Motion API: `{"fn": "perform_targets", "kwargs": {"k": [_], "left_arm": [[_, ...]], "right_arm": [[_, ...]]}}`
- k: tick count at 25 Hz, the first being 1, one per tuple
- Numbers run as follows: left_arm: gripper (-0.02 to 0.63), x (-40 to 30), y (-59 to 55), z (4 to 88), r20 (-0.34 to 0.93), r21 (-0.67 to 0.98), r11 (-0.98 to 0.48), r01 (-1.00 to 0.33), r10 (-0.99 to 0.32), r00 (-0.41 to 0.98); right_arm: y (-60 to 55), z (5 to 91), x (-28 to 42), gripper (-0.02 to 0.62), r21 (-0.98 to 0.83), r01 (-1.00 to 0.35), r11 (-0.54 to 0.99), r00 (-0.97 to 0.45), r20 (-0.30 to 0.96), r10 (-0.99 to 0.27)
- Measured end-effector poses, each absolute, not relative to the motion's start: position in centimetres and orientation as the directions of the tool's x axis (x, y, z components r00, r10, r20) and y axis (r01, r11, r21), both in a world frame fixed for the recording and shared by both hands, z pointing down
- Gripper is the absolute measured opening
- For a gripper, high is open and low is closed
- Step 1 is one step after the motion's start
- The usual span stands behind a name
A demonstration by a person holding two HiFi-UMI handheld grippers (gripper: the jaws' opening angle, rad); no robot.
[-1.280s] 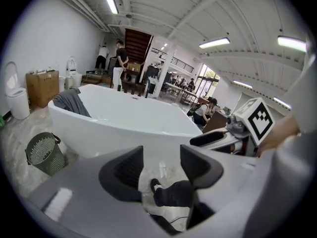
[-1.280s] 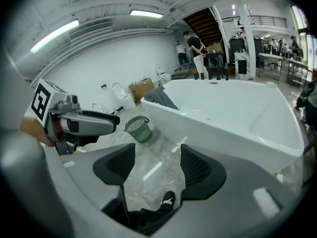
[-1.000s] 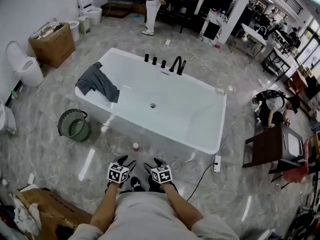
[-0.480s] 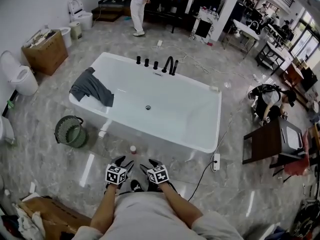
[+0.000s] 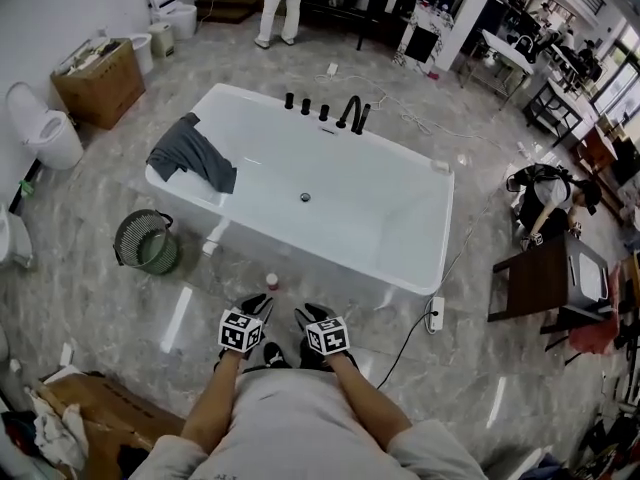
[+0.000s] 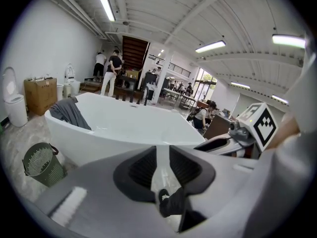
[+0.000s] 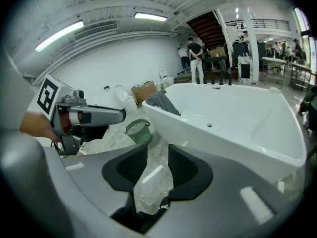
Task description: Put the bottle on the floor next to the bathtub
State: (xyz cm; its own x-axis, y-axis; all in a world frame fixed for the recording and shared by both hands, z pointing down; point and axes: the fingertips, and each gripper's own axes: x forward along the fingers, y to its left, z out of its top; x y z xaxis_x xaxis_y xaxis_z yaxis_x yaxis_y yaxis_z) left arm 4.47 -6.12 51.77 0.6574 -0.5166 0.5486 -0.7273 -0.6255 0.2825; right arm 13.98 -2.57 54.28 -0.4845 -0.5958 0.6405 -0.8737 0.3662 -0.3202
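The bottle (image 5: 271, 281) is on the floor just beside the front wall of the bathtub (image 5: 300, 253). It is small and pale with a red top, and it seems to stand upright with its long axis vertical, though it is too small in the head view to be sure. By this placing the task looks done, or all but done. The bottle lies just ahead of the left gripper (image 5: 255, 304) and a little to that gripper's right. It is clear of the jaws and touched by nothing. The right gripper (image 5: 311, 313) is a little further off, so the left hand is the nearer of the two. Any further move would be a short reach forward toward the tub wall. Both forearms come forward from the person's body, close together and about parallel. Each gripper tips downward toward the floor in front of the tub. In its own view the left gripper (image 6: 161, 165) shows its jaws with only a narrow gap, having just been closing, and only bare floor shows between them. The right gripper (image 7: 157, 165) is the same, with jaws just drawn in to a slim gap and nothing held. A green basket (image 5: 146, 241) stands well to the left.
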Motion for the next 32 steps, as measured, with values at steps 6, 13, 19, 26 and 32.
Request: {"fn": "perform_targets", "kwargs": {"k": [6,13,19,26,32], "left_arm": [[0.058,2.1,-6.3,51.3,0.535,0.283,-0.622,-0.73,-0.529,0.659],[0.057,4.2,-6.6,50.8,0.518,0.287,-0.624,-0.727,-0.537,0.666],[0.058,4.8,-6.3,51.3,0.536,0.28,-0.618,-0.734,-0.534,0.654],[0.058,4.5,-6.8,51.3,0.53,0.279,-0.632,-0.724,-0.527,0.664],[0.058,2.8,-6.3,51.1,0.534,0.285,-0.605,-0.744,-0.544,0.647]], "right_arm": [[-2.7,54.2,12.7,0.011,-0.332,-0.888,0.318,-0.46,0.629,-0.626],[-2.5,54.1,15.2,0.002,-0.358,-0.889,0.286,-0.454,0.613,-0.647],[-2.1,54.1,15.8,0.002,-0.36,-0.889,0.282,-0.453,0.612,-0.648],[-2.5,53.9,15.8,0.002,-0.341,-0.9,0.27,-0.431,0.614,-0.662],[-2.4,53.5,14.7,0.002,-0.322,-0.9,0.293,-0.434,0.618,-0.656]]}}
